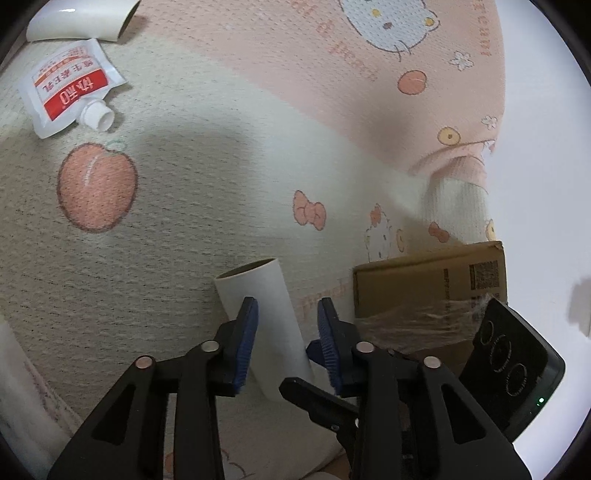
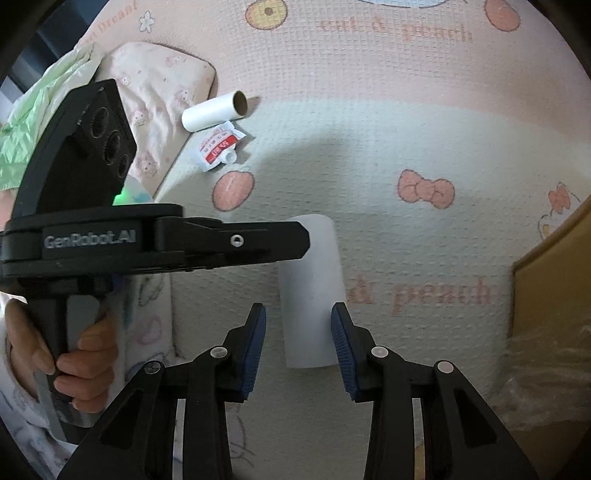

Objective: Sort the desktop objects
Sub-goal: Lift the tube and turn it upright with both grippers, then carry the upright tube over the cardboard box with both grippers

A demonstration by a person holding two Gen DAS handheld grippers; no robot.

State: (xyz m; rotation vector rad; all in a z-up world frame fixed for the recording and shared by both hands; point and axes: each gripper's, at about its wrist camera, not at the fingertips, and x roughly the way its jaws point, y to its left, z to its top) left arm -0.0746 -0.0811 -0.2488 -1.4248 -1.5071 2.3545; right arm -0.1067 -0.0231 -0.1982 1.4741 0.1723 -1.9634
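Observation:
A white paper tube (image 1: 266, 314) lies on the patterned mat. My left gripper (image 1: 287, 308) is open, its jaws astride the tube's near part. In the right wrist view the same tube (image 2: 312, 291) lies between the open jaws of my right gripper (image 2: 298, 314), with the left gripper's body (image 2: 155, 240) over its far end. A second white tube (image 1: 79, 20) (image 2: 214, 110) and a red-and-white spout pouch (image 1: 70, 90) (image 2: 218, 146) lie farther off on the mat.
A brown cardboard box (image 1: 428, 291) (image 2: 554, 295) with clear tape stands just right of the tube. A pink pillow (image 2: 159, 92) and green cloth (image 2: 40, 122) lie at the far left. A hand (image 2: 74, 362) holds the left gripper's handle.

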